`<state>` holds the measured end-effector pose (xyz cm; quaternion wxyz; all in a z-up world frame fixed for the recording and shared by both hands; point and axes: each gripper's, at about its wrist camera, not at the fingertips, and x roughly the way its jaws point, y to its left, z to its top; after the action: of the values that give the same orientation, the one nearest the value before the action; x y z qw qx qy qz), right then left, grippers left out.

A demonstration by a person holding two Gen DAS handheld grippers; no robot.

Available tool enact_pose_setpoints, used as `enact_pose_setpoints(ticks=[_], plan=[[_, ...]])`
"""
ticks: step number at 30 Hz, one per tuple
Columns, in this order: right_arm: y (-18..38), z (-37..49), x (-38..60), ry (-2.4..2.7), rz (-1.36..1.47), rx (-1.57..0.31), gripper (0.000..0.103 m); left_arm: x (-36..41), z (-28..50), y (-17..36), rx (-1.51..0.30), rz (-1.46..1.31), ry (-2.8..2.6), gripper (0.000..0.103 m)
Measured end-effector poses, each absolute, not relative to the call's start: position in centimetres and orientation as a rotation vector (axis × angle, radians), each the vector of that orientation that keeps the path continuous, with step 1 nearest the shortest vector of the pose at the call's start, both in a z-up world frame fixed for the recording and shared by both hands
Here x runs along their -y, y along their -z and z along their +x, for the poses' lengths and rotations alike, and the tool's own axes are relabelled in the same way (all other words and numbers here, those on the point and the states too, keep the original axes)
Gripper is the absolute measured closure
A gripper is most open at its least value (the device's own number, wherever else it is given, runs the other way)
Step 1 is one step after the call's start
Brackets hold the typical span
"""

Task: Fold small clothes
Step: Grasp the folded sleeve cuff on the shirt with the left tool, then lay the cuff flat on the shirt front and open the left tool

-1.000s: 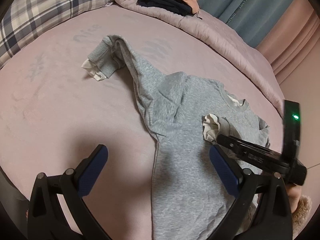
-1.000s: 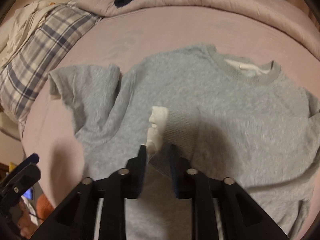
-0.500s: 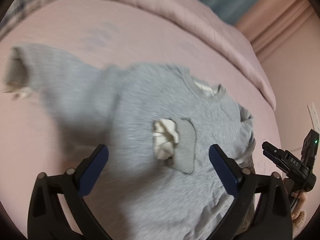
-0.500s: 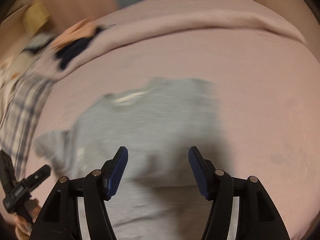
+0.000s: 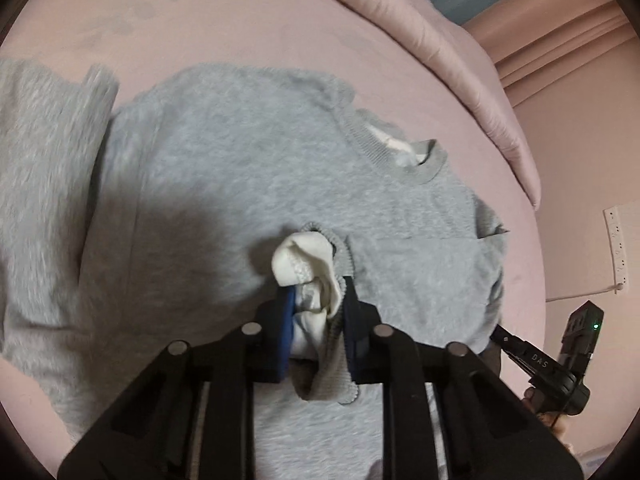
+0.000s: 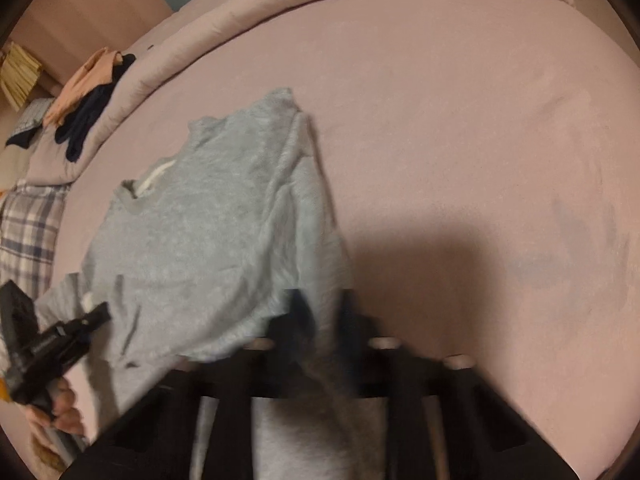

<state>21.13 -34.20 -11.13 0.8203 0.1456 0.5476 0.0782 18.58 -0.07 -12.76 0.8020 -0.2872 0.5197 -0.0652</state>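
Left wrist view: the left gripper (image 5: 316, 312) pinches the white-lined grey cuff (image 5: 310, 270) of the small grey fleece sweatshirt (image 5: 224, 184) spread on the pink bedsheet (image 5: 248, 24). The blurred right gripper (image 6: 320, 316) seems clamped on its side edge.

Count, both wrist views:

1 grey sweatshirt (image 5: 248, 184) — 1 ribbed collar (image 5: 404, 156), 1 white-lined cuff (image 5: 308, 264) showing.
2 grippers: left gripper (image 5: 316, 316), right gripper (image 6: 320, 320).
1 bare hand (image 6: 60, 412) visible, on the left gripper's handle.
1 pink bed sheet (image 6: 460, 140).
1 rolled pink duvet (image 5: 460, 60).
1 plaid pillow (image 6: 28, 232).
1 heap of dark and peach clothes (image 6: 88, 96) — items in it too blurred to count.
1 wall socket strip (image 5: 616, 248).
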Motion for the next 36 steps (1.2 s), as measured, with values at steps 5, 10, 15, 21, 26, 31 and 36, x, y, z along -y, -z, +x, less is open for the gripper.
enact_pose_setpoints(ticks=[5, 10, 15, 21, 26, 31, 36], plan=[[8.1, 20.3, 37.3, -0.150, 0.394, -1.039, 0.097, 0.5, 18.2, 7.7, -0.944, -0.600, 0.189, 0.086], [7.9, 19.6, 38.0, -0.165, 0.440, -0.997, 0.097, 1.1, 17.2, 8.7, -0.962, -0.505, 0.142, 0.085], [11.3, 20.1, 36.8, -0.110, 0.398, -1.081, 0.098, -0.4, 17.3, 14.0, -1.097, -0.535, 0.103, 0.080], [11.2, 20.6, 36.8, -0.101, 0.392, -1.105, 0.097, -1.4, 17.5, 13.4, -1.116, -0.524, 0.105, 0.059], [11.4, 20.1, 36.9, -0.108, 0.397, -1.102, 0.097, -1.7, 18.8, 12.6, -1.100, -0.540, 0.100, 0.044], [11.2, 19.8, 37.1, -0.099, 0.369, -1.103, 0.097, -0.8, 20.2, 13.8, -1.126, -0.588, 0.146, 0.073], [11.1, 19.7, 37.0, -0.096, 0.365, -1.102, 0.097, 0.0, 19.6, 12.4, -1.065, -0.547, 0.136, 0.089]])
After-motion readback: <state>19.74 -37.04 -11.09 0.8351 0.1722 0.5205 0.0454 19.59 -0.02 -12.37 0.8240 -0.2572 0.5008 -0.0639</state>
